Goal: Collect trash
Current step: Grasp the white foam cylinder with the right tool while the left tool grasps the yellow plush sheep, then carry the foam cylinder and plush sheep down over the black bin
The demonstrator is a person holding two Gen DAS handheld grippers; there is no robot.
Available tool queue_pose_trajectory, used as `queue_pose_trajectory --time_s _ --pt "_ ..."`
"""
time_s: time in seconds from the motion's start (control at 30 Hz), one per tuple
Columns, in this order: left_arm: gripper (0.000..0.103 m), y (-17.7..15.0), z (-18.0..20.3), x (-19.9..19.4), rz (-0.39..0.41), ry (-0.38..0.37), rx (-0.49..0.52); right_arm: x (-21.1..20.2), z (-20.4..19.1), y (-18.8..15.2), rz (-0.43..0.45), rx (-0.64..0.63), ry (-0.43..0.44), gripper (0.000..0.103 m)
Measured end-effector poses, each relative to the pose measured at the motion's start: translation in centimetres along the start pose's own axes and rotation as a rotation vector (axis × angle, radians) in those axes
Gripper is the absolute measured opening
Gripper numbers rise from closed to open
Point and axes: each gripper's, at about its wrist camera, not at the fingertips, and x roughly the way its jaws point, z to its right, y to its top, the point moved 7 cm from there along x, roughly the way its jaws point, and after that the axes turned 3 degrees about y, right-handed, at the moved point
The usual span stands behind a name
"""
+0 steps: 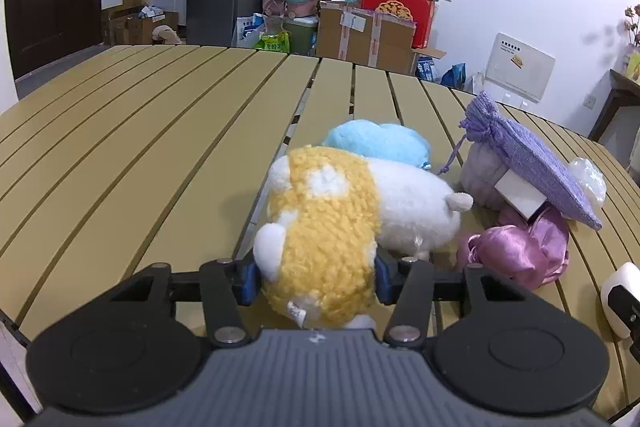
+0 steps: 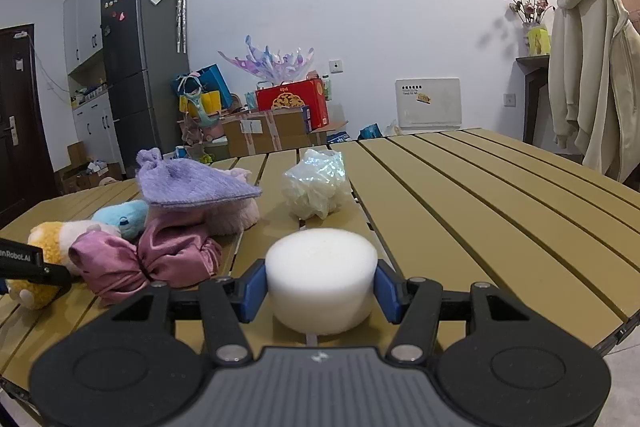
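Left gripper (image 1: 316,277): my jaws pinch the yellow-and-white plush toy (image 1: 320,227) low on the worktop (image 1: 140,155); it is soft and may slip out.
Right gripper (image 2: 320,291): jaws pinch the white foam puck (image 2: 321,277); squeezing may deform it.
Pile: the pink satin bow (image 2: 144,259) touches the plush; lifting may drag it.
Trash: I judge the crumpled plastic wrap (image 2: 316,183) trash; it lies beyond, ungrasped.

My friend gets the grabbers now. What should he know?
Left gripper: fingers shut on the yellow-and-white plush.
Right gripper: fingers shut on the white foam puck.
On the slatted table: crumpled plastic wrap, purple pouch, pink satin cloth, blue plush, all in a pile ahead.
Done: two things gripped.
Left: no bin is visible; the wrap looks like trash still waiting.
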Motion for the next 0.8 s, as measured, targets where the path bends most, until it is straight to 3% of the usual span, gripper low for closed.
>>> queue_pose_trajectory --time_s 0.4,0.8 --pt "0.052 0.6 -1.7 -4.3 0.089 -0.01 -0.045 -1.8 -1.5 -0.1 0.007 -0.039 0.044 0.055" --pt "0.052 -0.6 -3.2 -11.8 0.175 -0.022 -0.035 -9.5 -2.3 1.2 0.059 -0.147 0.079 0.055"
